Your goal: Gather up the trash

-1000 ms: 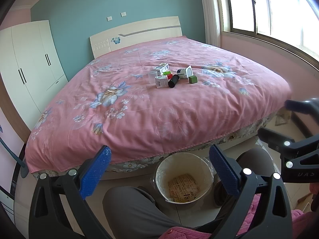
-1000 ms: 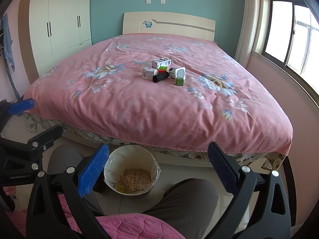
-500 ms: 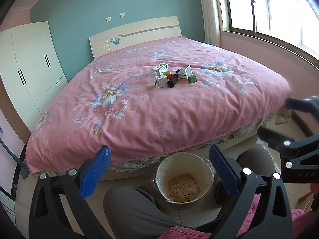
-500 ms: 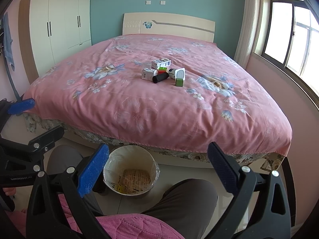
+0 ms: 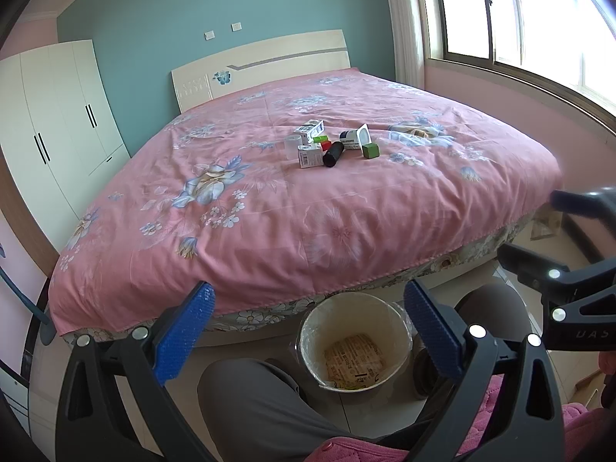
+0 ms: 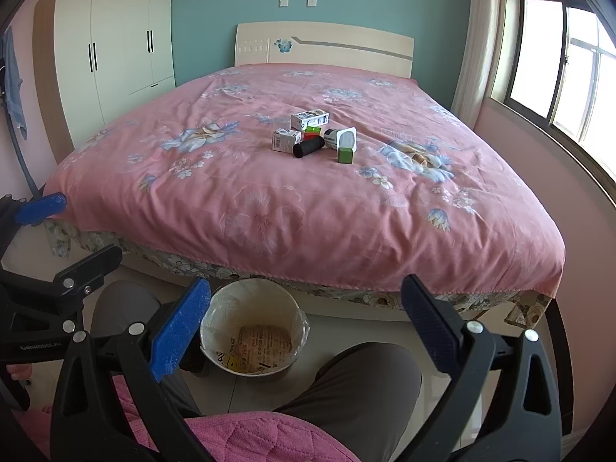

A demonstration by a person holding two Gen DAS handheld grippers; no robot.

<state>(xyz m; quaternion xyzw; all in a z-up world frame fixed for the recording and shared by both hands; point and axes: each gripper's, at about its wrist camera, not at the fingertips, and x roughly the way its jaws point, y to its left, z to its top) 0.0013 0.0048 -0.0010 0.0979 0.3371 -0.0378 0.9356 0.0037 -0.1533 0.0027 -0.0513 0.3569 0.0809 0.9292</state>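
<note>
Trash (image 5: 330, 145) clusters mid-bed — black tube (image 6: 307, 148) lying sideways — both grippers (image 5: 308, 331) (image 6: 306, 321) spread wide, empty.

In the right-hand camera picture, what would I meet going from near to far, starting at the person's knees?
Bin on the floor, pink bedspread, green block, black cylinder, white carton, headboard.

On the bed (image 6: 269, 200) I count two white cartons (image 6: 309, 119), two green blocks (image 6: 345, 154), one red block (image 6: 311, 136), one black cylinder (image 6: 307, 148), one yogurt cup (image 6: 342, 139) and one clear cup (image 5: 293, 145). One lined bin (image 6: 254, 331) stands on the floor, holding one printed wrapper (image 6: 263, 346).
</note>
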